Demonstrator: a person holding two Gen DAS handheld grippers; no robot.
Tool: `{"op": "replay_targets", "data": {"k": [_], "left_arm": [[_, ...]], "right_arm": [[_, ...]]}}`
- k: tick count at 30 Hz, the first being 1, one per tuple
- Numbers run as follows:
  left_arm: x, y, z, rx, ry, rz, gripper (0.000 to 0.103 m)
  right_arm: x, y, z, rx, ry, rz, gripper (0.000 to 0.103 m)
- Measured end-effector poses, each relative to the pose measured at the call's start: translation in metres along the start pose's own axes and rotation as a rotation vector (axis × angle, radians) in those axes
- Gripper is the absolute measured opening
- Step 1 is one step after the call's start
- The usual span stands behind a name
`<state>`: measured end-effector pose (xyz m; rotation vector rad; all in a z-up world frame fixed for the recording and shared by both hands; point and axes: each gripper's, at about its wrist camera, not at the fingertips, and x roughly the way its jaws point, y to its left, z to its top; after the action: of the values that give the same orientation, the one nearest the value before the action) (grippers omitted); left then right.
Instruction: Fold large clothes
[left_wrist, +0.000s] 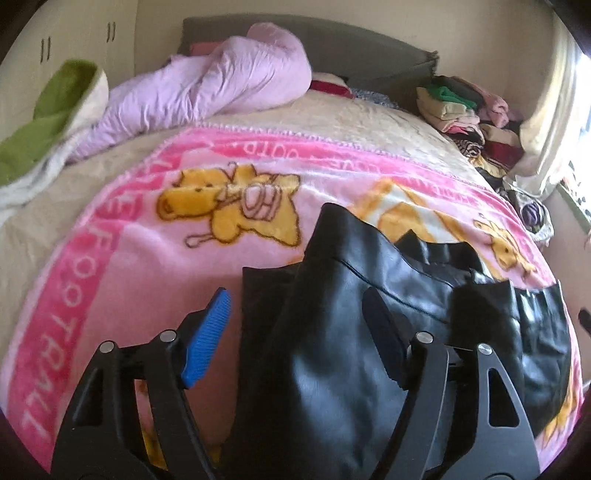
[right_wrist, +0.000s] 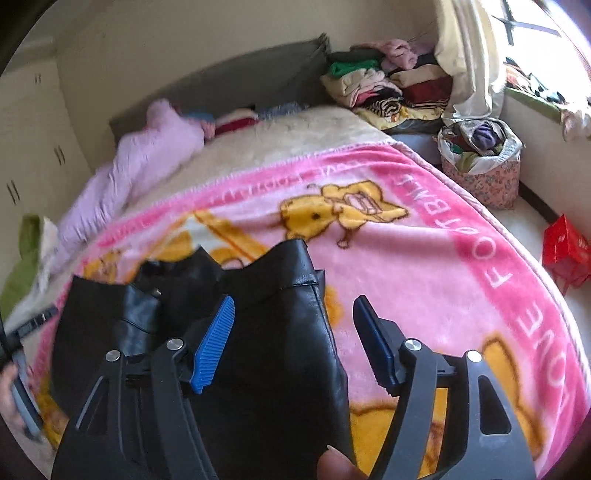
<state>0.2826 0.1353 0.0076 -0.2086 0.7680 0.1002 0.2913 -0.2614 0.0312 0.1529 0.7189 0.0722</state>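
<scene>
Bedroom, bed under pink blanket (left_wrist: 110, 266). Black leather garment (left_wrist: 332, 350) lies on blanket, rumpled, near its front edge. Our left gripper (left_wrist: 299, 332) and right gripper (right_wrist: 295, 339) hover over garment, fingers wide apart, holding nothing. We judge folding barely begun; all folds remain.

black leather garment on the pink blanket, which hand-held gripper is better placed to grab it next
Left, probably. The left hand-held gripper is open with the black leather garment between its fingers; the right hand-held gripper, also open, straddles only the garment's right edge, partly over the pink blanket.
</scene>
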Motion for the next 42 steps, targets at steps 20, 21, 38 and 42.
{"op": "replay_targets", "data": {"k": [20,21,38,42], "left_arm": [[0.004,0.014,0.001,-0.010,-0.054,-0.279,0.004],[-0.001,0.012,0.004,-0.005,-0.076,-0.276,0.004],[0.031,0.002,0.014,0.022,-0.063,-0.167,0.007],[0.038,0.002,0.012,0.031,-0.053,-0.148,0.009]], "right_arm": [[0.025,-0.013,0.013,0.072,-0.079,0.067,0.013],[0.020,-0.016,0.019,0.109,-0.101,0.093,0.013],[0.072,-0.018,0.024,0.163,-0.043,0.021,0.012],[0.079,-0.014,0.019,0.142,-0.014,-0.028,0.012]]}}
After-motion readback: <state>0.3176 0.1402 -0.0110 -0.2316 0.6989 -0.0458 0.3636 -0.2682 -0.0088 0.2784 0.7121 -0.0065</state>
